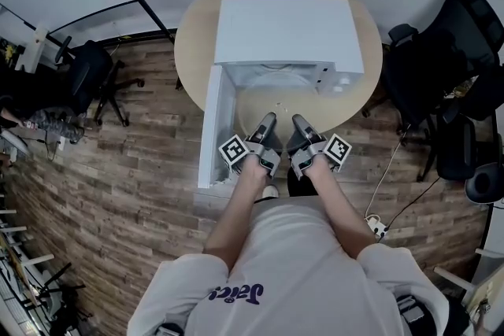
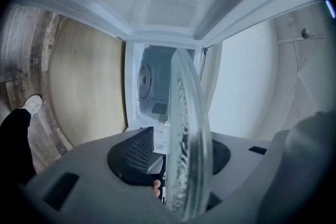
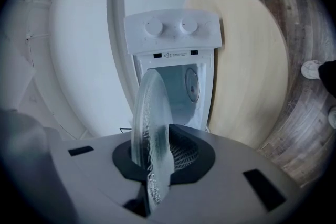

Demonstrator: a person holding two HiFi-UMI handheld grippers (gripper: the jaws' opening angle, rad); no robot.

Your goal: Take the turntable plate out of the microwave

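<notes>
The clear glass turntable plate (image 3: 149,128) is outside the white microwave (image 1: 287,27), just in front of its open cavity (image 2: 155,92). My right gripper (image 1: 302,122) is shut on the plate's near rim, and its ribbed pad (image 3: 182,152) presses the glass. My left gripper (image 1: 266,122) is at the same rim beside it. The plate (image 2: 186,144) runs edge-on between its jaws. A gap shows between the left pad (image 2: 137,153) and the glass, so that gripper is open. Its other pad is hidden behind the plate.
The microwave stands on a round wooden table (image 1: 193,51), its door (image 1: 213,126) swung out to the left beside my left gripper. Its knob panel (image 3: 171,26) is on the right side. Black office chairs stand at left (image 1: 87,79) and right (image 1: 441,67). A cable and socket (image 1: 376,228) lie on the floor.
</notes>
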